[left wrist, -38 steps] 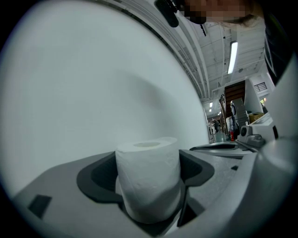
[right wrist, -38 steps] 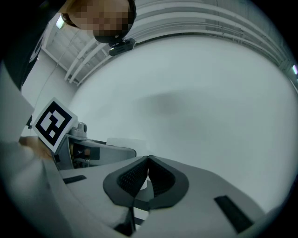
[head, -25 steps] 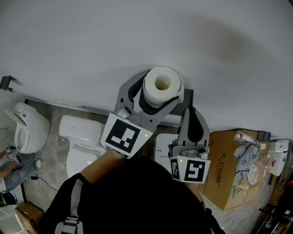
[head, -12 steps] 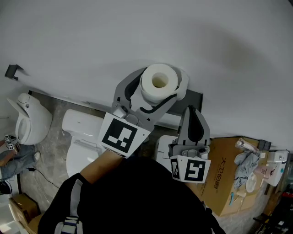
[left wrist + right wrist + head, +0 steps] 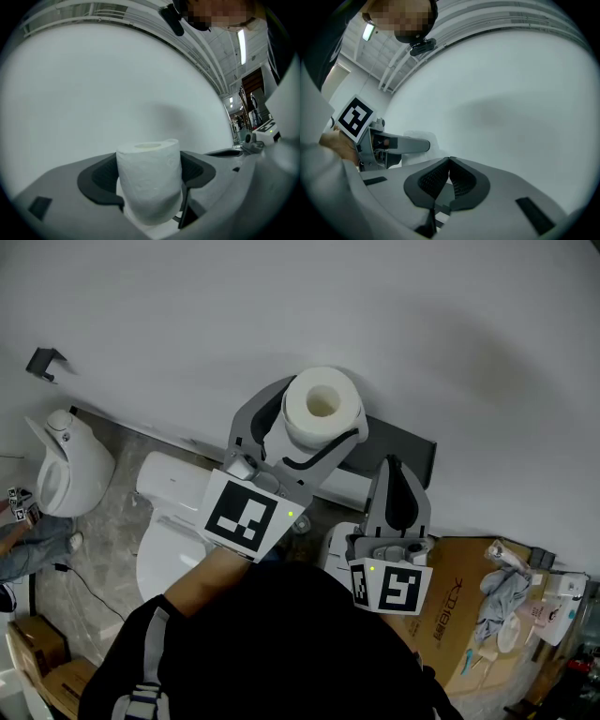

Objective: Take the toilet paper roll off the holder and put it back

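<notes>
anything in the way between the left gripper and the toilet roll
Nothing visible. The toilet paper roll already sits between the left gripper's jaws, with the pads pressed on its sides. The right gripper is shut and empty, off to the side.

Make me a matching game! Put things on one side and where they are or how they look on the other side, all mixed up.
Things:
1. toilet paper roll
2. right hand-held gripper
3. cardboard box
4. toilet

Descriptions:
A. jaws together, nothing in them
B. brown, lower right in the head view
C. white, down on the floor at the left
D. clamped in the left hand-held gripper

Pairs: 1-D, 2-A, 3-B, 4-C
</notes>
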The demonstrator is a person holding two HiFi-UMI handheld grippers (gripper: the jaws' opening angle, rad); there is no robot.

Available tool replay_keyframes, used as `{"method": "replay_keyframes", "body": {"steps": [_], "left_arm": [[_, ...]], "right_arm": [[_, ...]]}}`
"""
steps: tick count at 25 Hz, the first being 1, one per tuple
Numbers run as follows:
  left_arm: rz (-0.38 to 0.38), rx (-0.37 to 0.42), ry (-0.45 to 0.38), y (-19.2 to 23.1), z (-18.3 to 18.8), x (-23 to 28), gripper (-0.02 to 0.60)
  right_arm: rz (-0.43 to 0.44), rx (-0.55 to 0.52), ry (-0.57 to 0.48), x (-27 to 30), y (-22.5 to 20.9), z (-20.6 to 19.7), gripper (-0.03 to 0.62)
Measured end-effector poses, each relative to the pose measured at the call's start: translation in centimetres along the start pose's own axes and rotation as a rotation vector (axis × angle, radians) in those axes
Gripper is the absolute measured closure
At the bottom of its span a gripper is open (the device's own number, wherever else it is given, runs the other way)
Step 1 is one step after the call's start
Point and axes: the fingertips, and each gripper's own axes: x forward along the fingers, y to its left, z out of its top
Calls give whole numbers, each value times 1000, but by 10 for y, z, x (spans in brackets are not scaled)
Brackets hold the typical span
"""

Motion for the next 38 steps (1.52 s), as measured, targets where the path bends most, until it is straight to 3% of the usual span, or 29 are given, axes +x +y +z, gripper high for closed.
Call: {"method": "replay_keyframes", "body": {"steps": [8, 18, 38], "left_arm": [[55, -2, 13, 24, -3, -20, 198], [102, 9, 44, 30, -15, -26, 198], [121, -6, 78, 37, -37, -31, 198]], "right_arm": [[49, 8, -3, 12, 24, 1, 571], [74, 16, -2, 13, 24, -2, 571], [77, 9, -7, 18, 24, -1, 571]]}}
